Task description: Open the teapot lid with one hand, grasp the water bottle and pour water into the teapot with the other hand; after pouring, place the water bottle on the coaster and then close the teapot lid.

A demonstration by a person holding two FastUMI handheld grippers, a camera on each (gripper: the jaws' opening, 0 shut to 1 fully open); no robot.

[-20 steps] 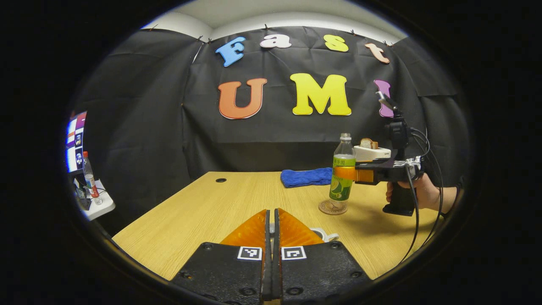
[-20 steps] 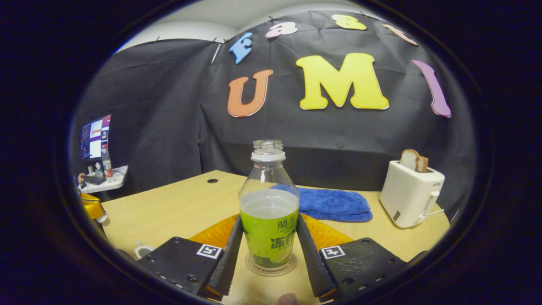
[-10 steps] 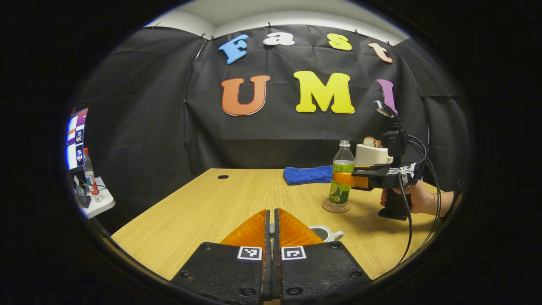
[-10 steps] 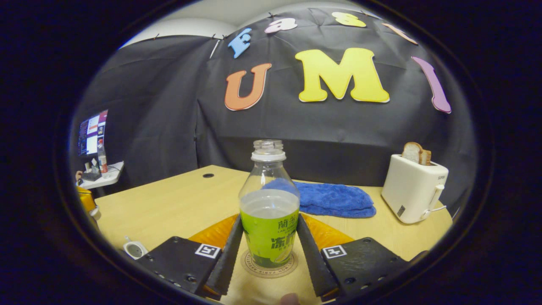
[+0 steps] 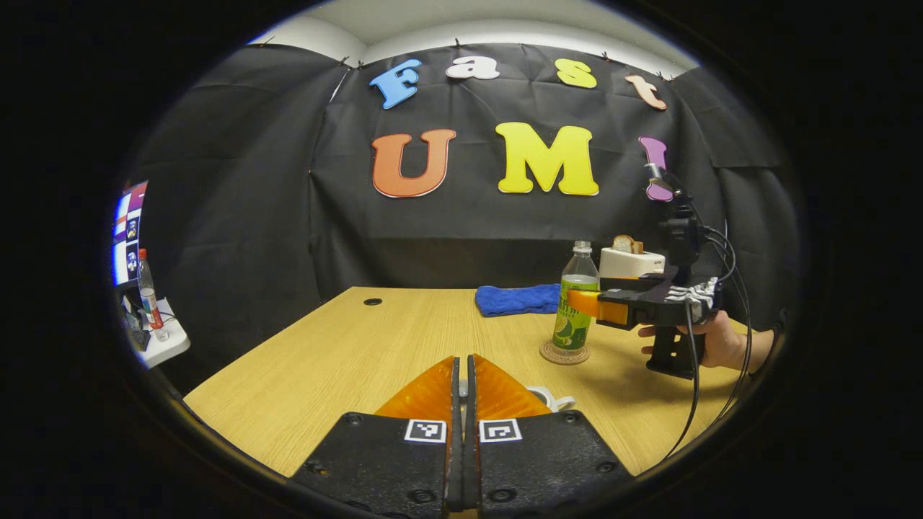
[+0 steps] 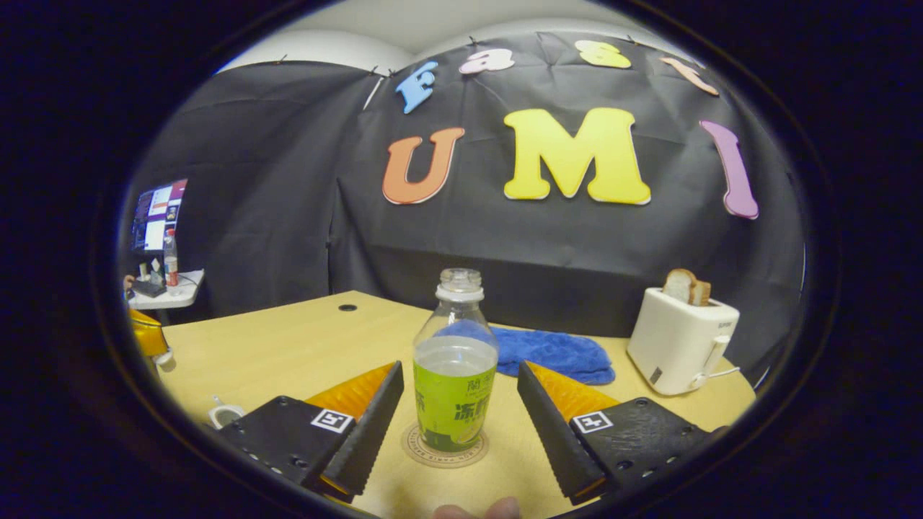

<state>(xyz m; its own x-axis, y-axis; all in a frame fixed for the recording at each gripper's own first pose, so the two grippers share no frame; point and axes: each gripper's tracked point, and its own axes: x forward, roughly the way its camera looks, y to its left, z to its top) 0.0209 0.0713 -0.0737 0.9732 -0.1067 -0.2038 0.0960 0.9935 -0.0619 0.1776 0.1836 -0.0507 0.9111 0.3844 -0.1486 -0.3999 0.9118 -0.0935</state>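
The right gripper (image 6: 458, 393) is standing wide around the water bottle (image 6: 454, 375), which is resting on the coaster (image 6: 445, 447); the left gripper (image 5: 462, 375) is pinching closed, presumably on the lid.

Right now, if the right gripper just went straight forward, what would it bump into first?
Most likely the clear plastic water bottle with the green label, standing on the round brown coaster straight ahead of the open right gripper. The blue towel lies farther behind it.

Recording booth in lab: black cloth wall (image 6: 274, 216), wooden table (image 5: 346, 353), side desk monitor (image 6: 155, 223).
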